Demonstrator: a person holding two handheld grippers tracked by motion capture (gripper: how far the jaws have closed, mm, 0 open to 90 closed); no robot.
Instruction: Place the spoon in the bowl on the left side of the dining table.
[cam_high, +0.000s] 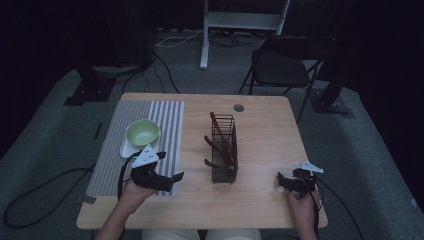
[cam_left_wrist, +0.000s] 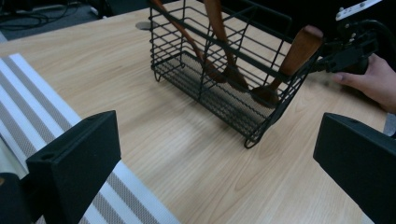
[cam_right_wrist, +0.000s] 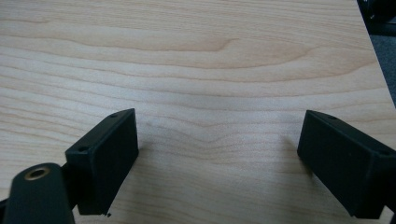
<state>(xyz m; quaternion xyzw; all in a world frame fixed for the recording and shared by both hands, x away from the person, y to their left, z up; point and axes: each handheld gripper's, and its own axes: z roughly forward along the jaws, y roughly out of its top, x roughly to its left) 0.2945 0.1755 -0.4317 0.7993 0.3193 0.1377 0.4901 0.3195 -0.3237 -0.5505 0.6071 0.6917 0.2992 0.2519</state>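
On the light wooden counter (cam_high: 260, 200) a black wire basket (cam_high: 224, 150) stands upright near the middle, its long side running from the far edge toward the near edge, with several reddish-brown wooden utensils (cam_high: 220, 140) leaning inside it, their handles poking above the rim. The left tongs (cam_high: 177, 176) hover near the near-left part of the counter, over the right border of a grey striped mat (cam_high: 167, 120), their jaws spread wide and empty, aimed toward the basket and well short of it; in the left gripper view the basket (cam_left_wrist: 219, 79) sits beyond the open jaws with bare wood between. The right tongs (cam_high: 281, 181) rest low near the near-right corner, jaws likewise spread and holding nothing, with bare counter (cam_right_wrist: 196, 60) between them in the right gripper view. A pale green bowl (cam_high: 142, 132) sits on a white plate (cam_high: 128, 149) on the mat, just beyond the left hand (cam_high: 134, 192).
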